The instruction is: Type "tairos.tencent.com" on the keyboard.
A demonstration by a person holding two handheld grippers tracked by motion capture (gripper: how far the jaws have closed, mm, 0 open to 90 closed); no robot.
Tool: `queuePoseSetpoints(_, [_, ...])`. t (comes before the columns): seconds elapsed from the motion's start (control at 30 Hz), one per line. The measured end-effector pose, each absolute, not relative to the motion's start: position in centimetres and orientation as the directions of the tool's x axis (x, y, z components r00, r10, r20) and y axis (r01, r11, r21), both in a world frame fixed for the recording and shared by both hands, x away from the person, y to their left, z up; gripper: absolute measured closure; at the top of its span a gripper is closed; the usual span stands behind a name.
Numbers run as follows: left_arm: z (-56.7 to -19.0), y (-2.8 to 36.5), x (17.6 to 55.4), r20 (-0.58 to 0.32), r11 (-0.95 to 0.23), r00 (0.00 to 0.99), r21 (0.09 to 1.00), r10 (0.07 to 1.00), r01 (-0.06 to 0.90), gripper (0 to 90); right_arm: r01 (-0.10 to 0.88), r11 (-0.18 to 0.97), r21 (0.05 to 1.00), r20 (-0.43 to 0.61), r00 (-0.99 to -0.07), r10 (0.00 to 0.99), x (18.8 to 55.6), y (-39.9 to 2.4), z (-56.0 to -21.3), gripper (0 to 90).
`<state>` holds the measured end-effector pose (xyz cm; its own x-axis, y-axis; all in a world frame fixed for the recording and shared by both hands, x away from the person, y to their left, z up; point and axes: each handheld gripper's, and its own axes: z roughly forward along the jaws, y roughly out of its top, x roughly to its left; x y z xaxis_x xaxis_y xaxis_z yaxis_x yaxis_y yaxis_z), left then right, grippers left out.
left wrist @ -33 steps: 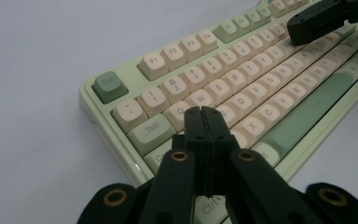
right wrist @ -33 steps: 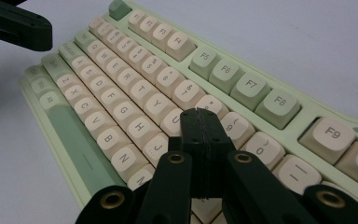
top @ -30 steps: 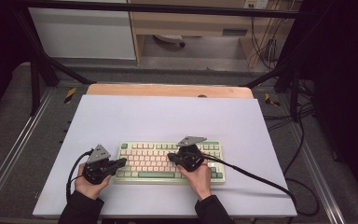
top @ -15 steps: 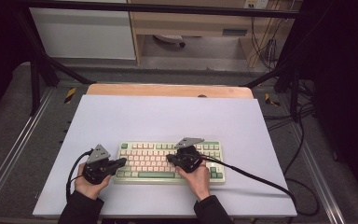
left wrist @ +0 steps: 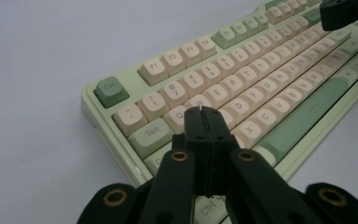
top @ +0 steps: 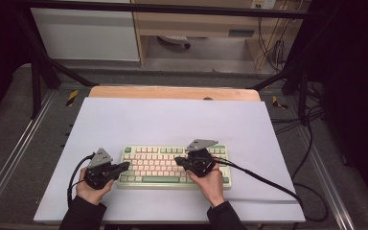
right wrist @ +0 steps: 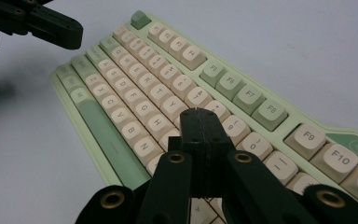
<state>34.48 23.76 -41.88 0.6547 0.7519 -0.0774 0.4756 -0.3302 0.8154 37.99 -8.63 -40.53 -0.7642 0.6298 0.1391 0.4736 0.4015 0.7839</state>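
Observation:
A pale green keyboard (top: 153,165) with cream keys lies near the front of the white mat. My left gripper (top: 127,166) hovers at its left end with jaws shut and empty. In the left gripper view the left gripper (left wrist: 203,112) tips sit over the Q and W keys of the keyboard (left wrist: 261,79). My right gripper (top: 177,160) is over the middle right of the keys, also shut on nothing. In the right gripper view the right gripper (right wrist: 200,114) points over the upper letter rows of the keyboard (right wrist: 140,93), with the left gripper (right wrist: 42,21) farther off at top left.
The white mat (top: 172,120) covers the table, with a wooden strip (top: 172,92) along its back edge. A black cable (top: 268,179) trails from the right gripper across the mat to the right. Metal frame rails run along both sides.
The right gripper has lifted slightly above the keys. The left gripper has stayed where it was, and both stay shut.

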Motion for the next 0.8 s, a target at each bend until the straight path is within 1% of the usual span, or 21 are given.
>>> queuePoseSetpoints(0.47, [-41.4, 23.3, 34.4, -0.075, -0.327, 0.655, 0.820, 0.752, 0.469, 90.0, 0.482, 0.393, 0.784, 0.154, -0.762, 0.629, 37.1, -11.9, -40.1, 90.0])
queuePoseSetpoints(0.8, [-40.9, 21.6, 34.7, -0.064, -0.342, 0.664, 0.818, 0.745, 0.462, 90.0, 0.491, 0.387, 0.781, 0.156, -0.752, 0.640, 36.3, -14.3, -40.4, 90.0])
